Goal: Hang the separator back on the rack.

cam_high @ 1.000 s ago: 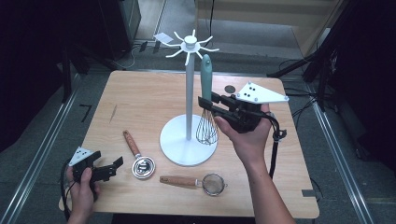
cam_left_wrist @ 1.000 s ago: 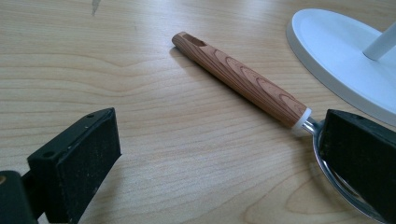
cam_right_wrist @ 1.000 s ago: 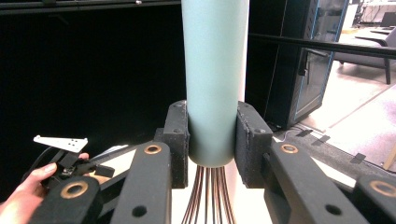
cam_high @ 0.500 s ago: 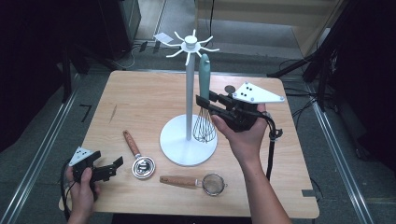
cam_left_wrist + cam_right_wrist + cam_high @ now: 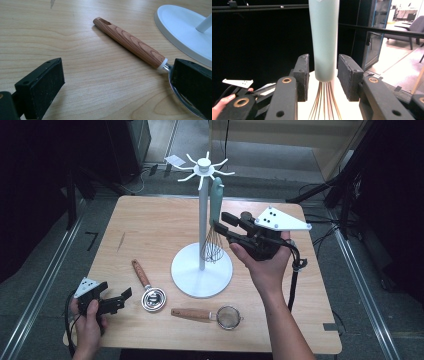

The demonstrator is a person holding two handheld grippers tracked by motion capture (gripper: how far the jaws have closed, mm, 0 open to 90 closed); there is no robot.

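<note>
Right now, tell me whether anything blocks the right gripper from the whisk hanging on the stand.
Nothing visible does. The right gripper has its jaws on either side of the whisk, at the bottom of the pale handle, with a small gap on each side. The jaws have just been opening. The stand's pole is beyond the whisk, not between.

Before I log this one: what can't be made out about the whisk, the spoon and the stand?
- Whisk: right gripper view cuts off its top, so the hook is unseen; in the high view that spot is too small.
- Spoon: in the left gripper view a jaw covers its bowl.
- Stand: left gripper view crops it to part of its base.
</note>
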